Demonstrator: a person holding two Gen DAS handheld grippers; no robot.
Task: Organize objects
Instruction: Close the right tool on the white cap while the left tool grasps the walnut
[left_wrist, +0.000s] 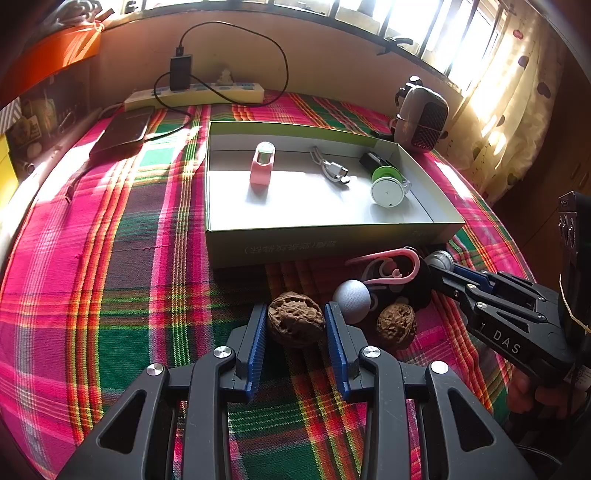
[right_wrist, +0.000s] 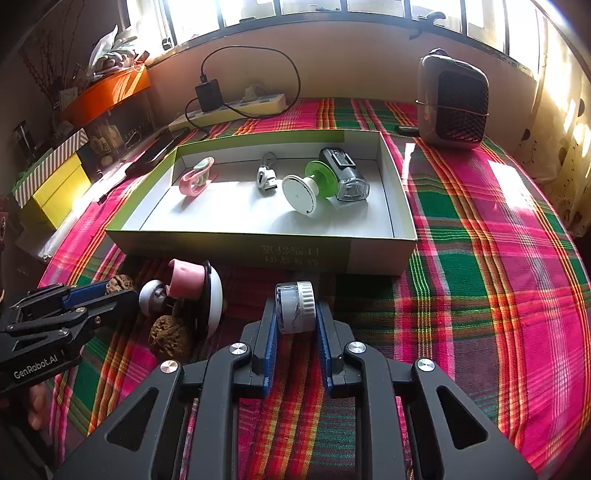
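Observation:
My left gripper (left_wrist: 295, 325) is shut on a brown walnut (left_wrist: 295, 319) on the plaid cloth, in front of the open box (left_wrist: 332, 236). A second walnut (left_wrist: 396, 325), a grey ball (left_wrist: 351, 296) and a pink-hooked black item (left_wrist: 395, 271) lie just right of it. My right gripper (right_wrist: 295, 314) is shut on a small white-capped jar (right_wrist: 295, 307), also in front of the box (right_wrist: 258, 251). The box holds a pink clip (left_wrist: 261, 164), a white cable (left_wrist: 332, 170), a green-and-white spool (left_wrist: 387, 186) and a black device (right_wrist: 345, 173).
A power strip (left_wrist: 195, 94) with a black charger and cord sits at the back by the wall. A dark phone (left_wrist: 123, 131) lies back left. A small heater (right_wrist: 452, 101) stands back right. Orange and yellow boxes (right_wrist: 62, 184) are on the left.

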